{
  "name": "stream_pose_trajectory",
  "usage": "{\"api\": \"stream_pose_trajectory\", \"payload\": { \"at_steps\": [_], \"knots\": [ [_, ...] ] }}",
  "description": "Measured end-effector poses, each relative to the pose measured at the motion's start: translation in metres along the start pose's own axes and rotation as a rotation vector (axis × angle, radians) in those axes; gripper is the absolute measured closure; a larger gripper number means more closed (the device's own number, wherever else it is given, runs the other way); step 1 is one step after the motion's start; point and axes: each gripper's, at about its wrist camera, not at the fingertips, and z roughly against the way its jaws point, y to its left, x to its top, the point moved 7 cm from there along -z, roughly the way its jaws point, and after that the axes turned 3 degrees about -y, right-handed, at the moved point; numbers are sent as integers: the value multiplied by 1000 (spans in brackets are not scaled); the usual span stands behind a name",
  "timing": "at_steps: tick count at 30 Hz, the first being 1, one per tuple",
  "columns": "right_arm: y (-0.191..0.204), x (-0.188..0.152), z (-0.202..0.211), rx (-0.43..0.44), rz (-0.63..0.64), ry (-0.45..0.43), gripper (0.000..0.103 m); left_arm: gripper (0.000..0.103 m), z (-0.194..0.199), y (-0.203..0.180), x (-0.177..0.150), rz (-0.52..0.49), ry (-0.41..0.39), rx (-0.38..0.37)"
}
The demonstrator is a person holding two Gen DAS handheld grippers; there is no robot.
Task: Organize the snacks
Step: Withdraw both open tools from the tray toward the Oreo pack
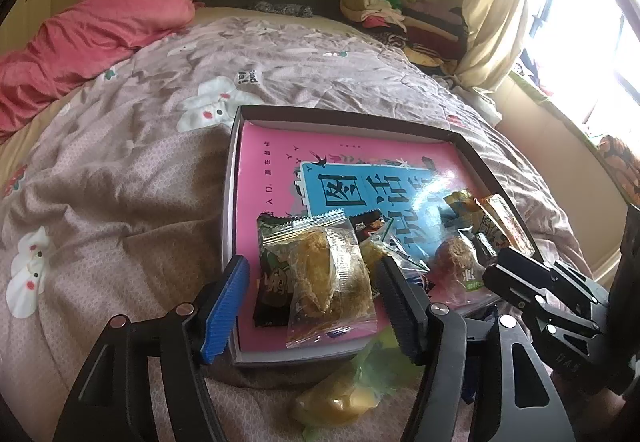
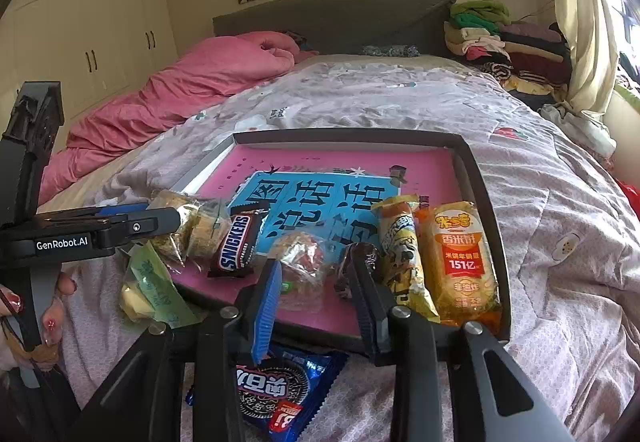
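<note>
Fingers of the left gripper [image 1: 316, 296] stood apart in the left wrist view, one blue pad to the left and one dark pad to the right of a clear-wrapped pastry [image 1: 330, 278], with a visible gap on the blue side; whether the dark pad touched the wrapper I could not tell. That pastry lay partly over a dark green packet [image 1: 270, 282] inside a shallow dark-rimmed tray [image 1: 234, 178] lined in pink and blue print, resting on the patterned quilt [image 1: 120, 202]. A green-wrapped yellow snack [image 1: 344, 394] lay on the quilt just outside the tray's near rim. The right gripper [image 1: 520, 278] showed at the right edge, over the tray's near right corner.

Seen from the right wrist, the right gripper [image 2: 316, 290] had its fingers spread, hanging over a round red-and-clear wrapped snack [image 2: 302, 262] in the tray [image 2: 480, 182]. A Snickers bar [image 2: 236, 246] lay to the left, a yellow packet [image 2: 400, 254] and an orange rice-cracker packet [image 2: 460, 262] to the right. A blue cookie packet [image 2: 288, 390] lay on the quilt outside the near rim.
</note>
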Motion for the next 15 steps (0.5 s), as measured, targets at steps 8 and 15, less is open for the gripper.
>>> {"api": "stream_pose_trajectory", "payload": {
  "at_steps": [8, 15],
  "knots": [
    [5, -2, 1, 5, 16, -1, 61, 28, 4, -3, 1, -9, -5, -8],
    [1, 1, 5, -12, 6, -14, 55, 26, 9, -4, 1, -6, -5, -20]
  ]
}}
